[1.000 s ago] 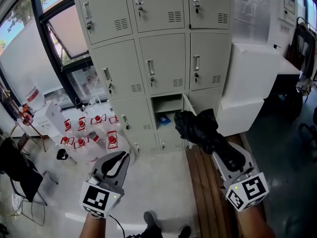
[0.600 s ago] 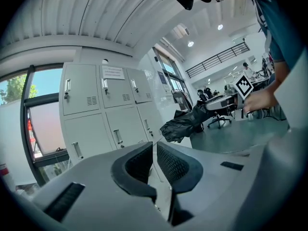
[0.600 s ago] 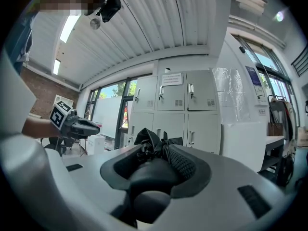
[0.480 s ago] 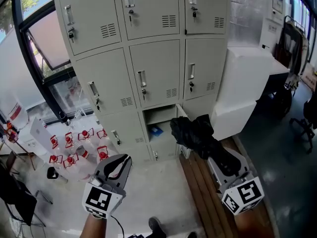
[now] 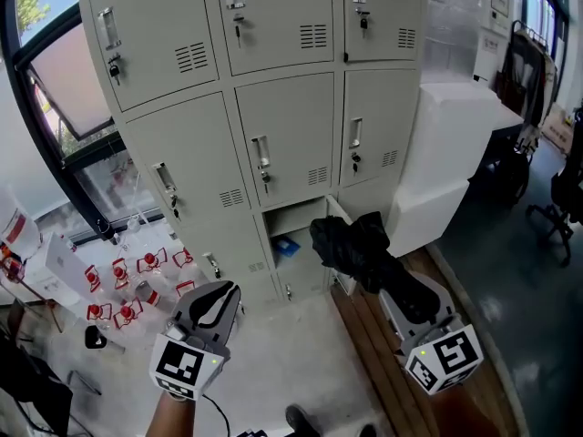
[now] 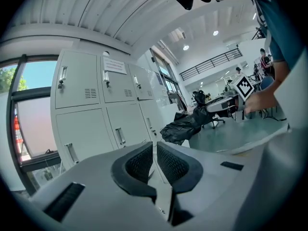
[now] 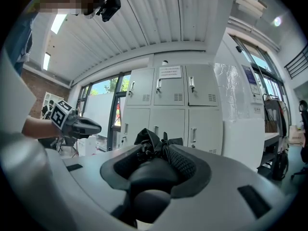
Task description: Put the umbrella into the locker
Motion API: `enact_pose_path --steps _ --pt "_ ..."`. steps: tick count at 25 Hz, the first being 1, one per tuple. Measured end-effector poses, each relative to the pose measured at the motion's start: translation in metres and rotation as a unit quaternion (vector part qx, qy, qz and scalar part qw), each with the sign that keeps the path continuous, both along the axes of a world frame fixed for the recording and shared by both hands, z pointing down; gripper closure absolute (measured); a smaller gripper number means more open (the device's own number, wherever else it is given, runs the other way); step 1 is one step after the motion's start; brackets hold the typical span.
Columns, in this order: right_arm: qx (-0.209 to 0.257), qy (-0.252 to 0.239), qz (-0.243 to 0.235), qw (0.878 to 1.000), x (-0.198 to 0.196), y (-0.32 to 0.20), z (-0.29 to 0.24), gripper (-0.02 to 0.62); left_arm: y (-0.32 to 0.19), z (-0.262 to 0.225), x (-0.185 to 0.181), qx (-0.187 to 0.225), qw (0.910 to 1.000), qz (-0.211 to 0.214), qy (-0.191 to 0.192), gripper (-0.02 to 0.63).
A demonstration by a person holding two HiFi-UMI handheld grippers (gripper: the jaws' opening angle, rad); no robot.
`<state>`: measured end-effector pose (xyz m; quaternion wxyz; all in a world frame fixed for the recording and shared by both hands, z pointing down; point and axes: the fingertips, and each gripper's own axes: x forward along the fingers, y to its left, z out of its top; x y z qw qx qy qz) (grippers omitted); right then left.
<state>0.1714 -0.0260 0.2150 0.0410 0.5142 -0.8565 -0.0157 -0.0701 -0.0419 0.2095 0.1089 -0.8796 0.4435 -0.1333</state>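
The right gripper (image 5: 405, 294) clamps the stiff handle end of the folded black umbrella (image 5: 351, 248), likely the surest hold, since its light canopy looks soft and floppy. It hangs just before the open locker (image 5: 296, 220). The left gripper (image 5: 217, 300) is closed, empty.

L gripper (image 5: 221, 291) low-left in head view, pointing fwd, roughly level. Jaws together, only a thin slit btwn pads, nothing in them. L cube (image 5: 185, 365) at its rear, L forearm (image 5: 171, 417) just below at frame edge. R gripper (image 5: 393, 285) lower right, level, angled fwd and slightly left. Jaws wide, clamped on handle end of umbrella (image 5: 351, 248). R cube (image 5: 444, 358) at rear, R forearm (image 5: 460, 412) behind it. Grippers well apart.
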Motion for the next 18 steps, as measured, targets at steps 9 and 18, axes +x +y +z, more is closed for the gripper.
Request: enact_pose_path --steps 9,18 --pt "0.001 0.003 0.02 1.0 -0.019 -0.018 -0.004 0.411 -0.025 -0.004 -0.023 0.002 0.9999 0.017 0.002 0.563" --pt "0.003 0.001 0.04 0.999 -0.042 -0.028 -0.007 0.411 -0.043 -0.006 -0.048 0.007 0.9993 0.036 0.007 0.565"
